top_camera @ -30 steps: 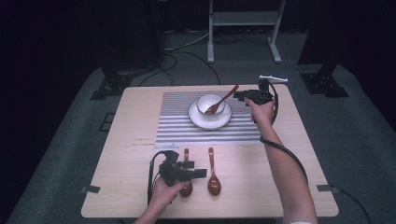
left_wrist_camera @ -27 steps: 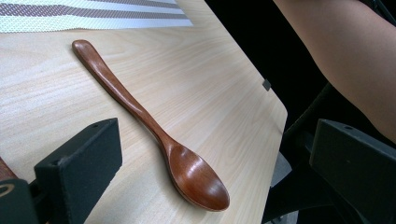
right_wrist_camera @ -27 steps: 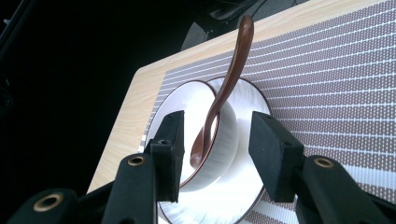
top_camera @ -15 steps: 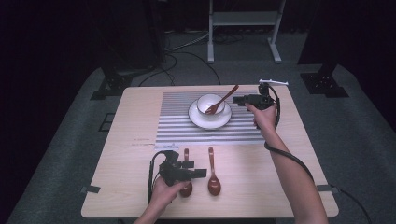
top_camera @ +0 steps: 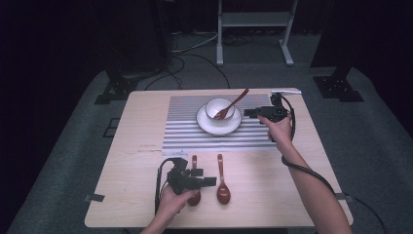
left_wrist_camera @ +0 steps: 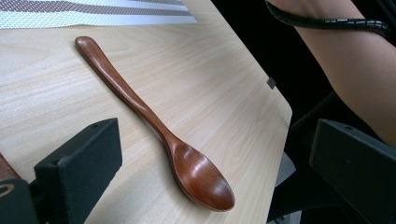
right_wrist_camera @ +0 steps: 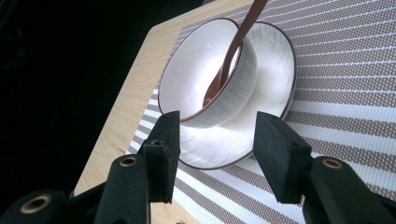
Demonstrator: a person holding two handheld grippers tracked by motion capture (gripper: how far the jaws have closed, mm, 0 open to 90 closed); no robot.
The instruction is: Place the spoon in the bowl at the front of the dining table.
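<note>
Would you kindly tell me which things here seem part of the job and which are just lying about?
Likely in the job:
- white bowl on its plate, with one wooden spoon in it
- two wooden spoons on the table
- left hand-held gripper and right hand-held gripper, both open

Just lying about:
- striped placemat
- metal stand behind the table
- floor cables

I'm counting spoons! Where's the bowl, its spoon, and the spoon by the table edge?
bowl (right_wrist_camera: 205,88), right gripper view, inner white wall.
bowl's spoon (top_camera: 233,104), high view, handle.
table-edge spoon (left_wrist_camera: 203,175), left gripper view, scoop.
</note>
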